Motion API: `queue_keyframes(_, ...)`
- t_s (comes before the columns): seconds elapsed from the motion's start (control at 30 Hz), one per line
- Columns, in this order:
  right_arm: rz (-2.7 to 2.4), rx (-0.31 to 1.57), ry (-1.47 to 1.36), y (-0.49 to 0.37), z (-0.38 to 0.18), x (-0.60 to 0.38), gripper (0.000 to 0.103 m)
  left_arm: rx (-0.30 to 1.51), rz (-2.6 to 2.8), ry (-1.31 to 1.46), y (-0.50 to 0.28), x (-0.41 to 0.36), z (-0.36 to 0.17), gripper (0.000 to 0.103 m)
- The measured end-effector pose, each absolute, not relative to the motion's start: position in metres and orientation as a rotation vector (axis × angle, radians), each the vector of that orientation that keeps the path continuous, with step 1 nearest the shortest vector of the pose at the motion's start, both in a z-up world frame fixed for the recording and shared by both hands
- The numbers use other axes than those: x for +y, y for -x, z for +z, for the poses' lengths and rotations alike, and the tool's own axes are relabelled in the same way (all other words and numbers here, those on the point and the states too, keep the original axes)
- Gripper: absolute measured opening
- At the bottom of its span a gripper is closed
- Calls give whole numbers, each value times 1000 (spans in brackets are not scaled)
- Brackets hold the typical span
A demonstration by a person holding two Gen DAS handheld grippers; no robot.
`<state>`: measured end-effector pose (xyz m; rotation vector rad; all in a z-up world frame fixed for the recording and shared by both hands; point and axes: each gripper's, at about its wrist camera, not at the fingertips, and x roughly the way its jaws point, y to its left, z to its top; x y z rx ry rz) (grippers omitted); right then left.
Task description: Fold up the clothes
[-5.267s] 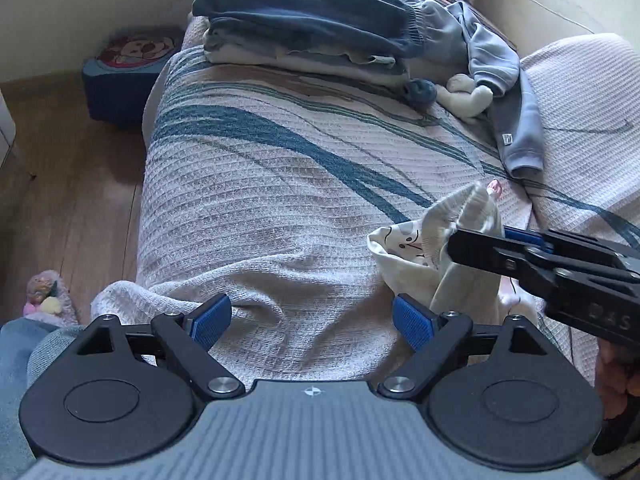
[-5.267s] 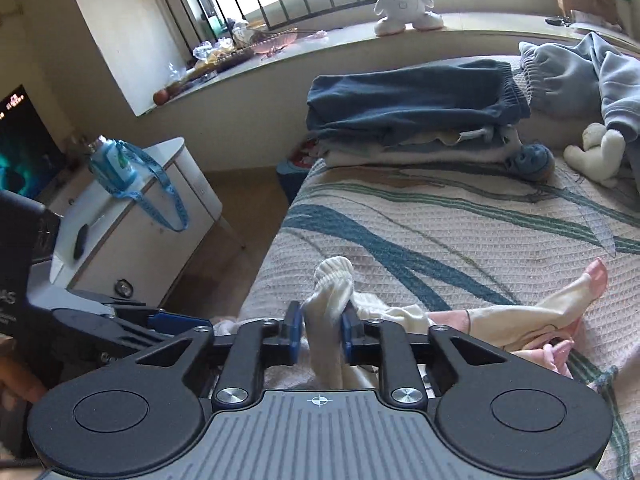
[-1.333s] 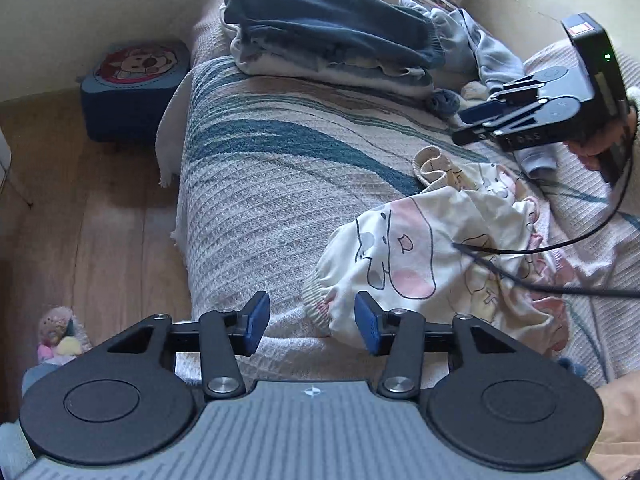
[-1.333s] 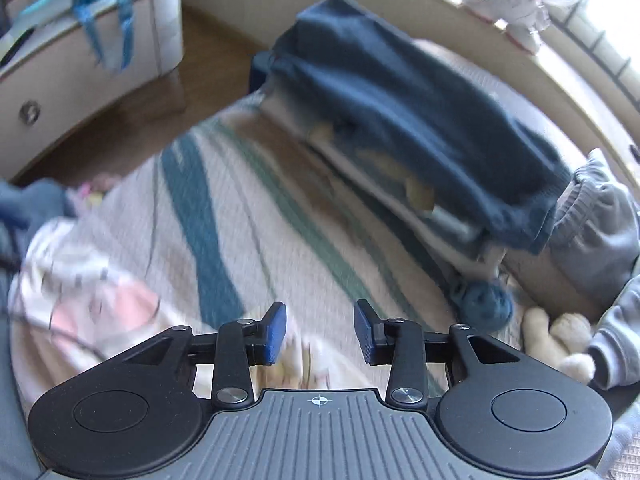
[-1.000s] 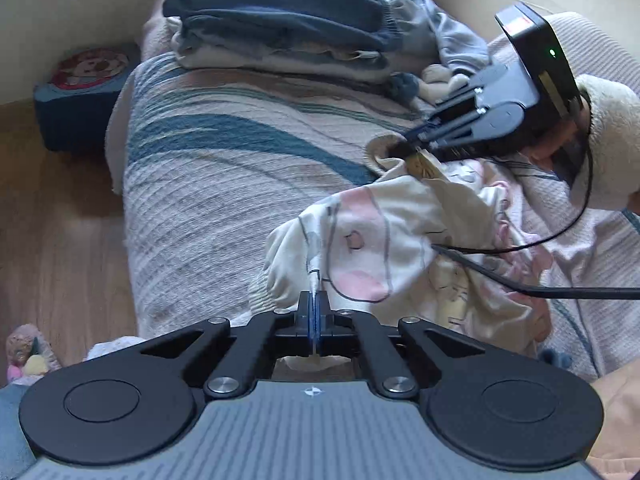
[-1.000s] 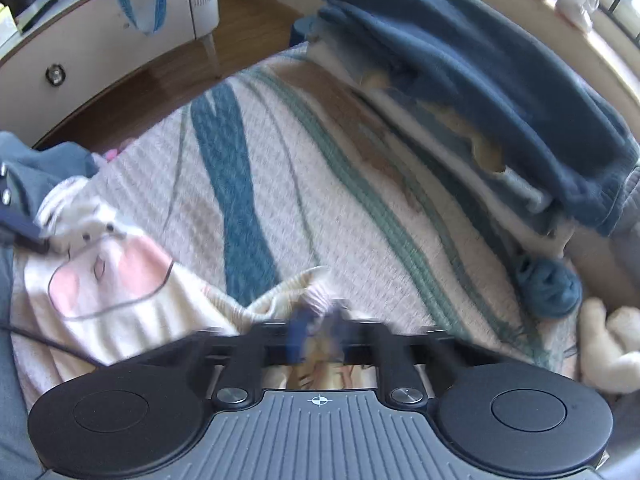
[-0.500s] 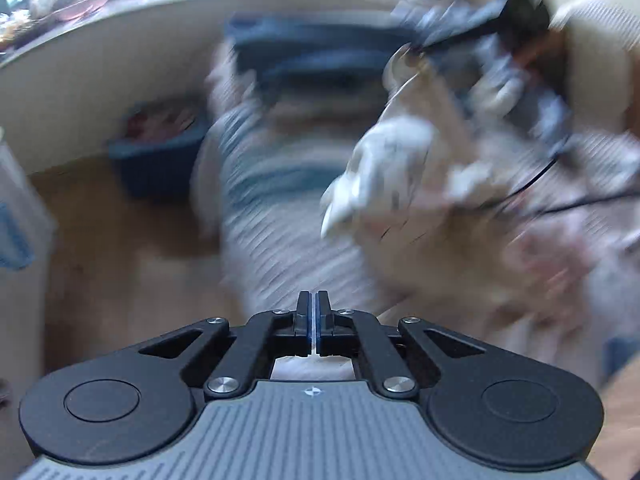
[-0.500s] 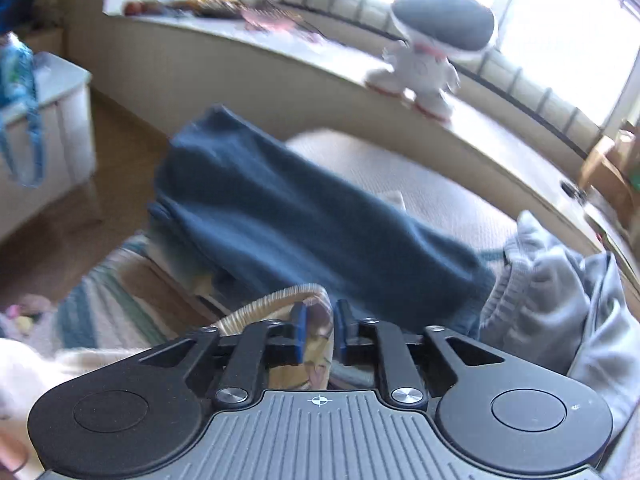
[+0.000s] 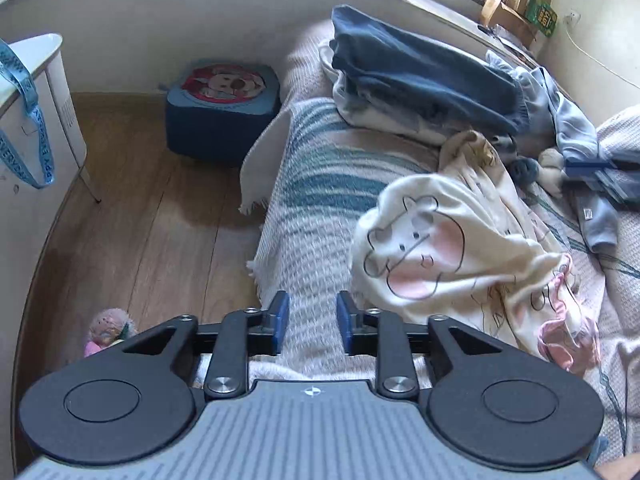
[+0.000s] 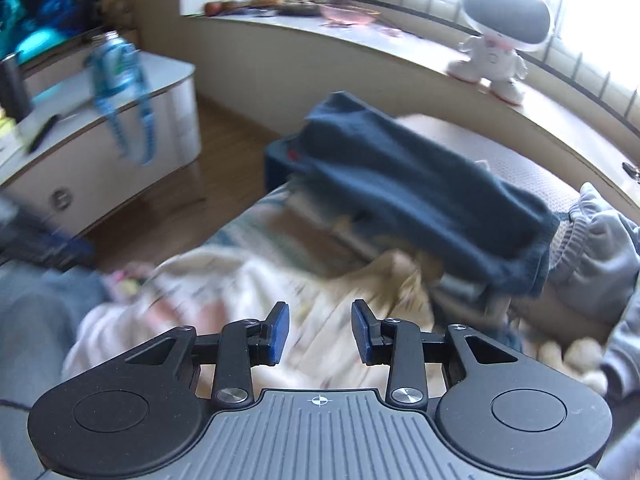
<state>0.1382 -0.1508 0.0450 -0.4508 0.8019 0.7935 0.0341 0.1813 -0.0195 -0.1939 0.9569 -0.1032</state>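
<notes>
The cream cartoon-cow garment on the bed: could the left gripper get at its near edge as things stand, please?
Probably yes: the left gripper, jaws opening and empty, sits beside the cream cartoon-cow garment, nothing between.

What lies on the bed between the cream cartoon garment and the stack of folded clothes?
In the left wrist view, only bare striped bedspread separates the cream garment's printed part from the stack of folded clothes; its far corner reaches up to the stack.
</notes>
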Motion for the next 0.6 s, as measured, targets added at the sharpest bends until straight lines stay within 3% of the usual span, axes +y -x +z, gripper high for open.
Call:
queue_keyframes(0.27,700,995,357,-69,6,-205,35,974,-140,174,-37,162,-26,41)
queue_keyframes(0.43,623,1025,250,-82,-33,-198,35,976,-173,157,-24,147,-22,47)
queue_keyframes(0.5,596,1060,250,-93,-50,-192,35,958,-168,164,-14,149,-17,58)
queue_keyframes(0.6,630,1072,303,-95,-67,-184,32,952,-154,170,-7,155,-16,57)
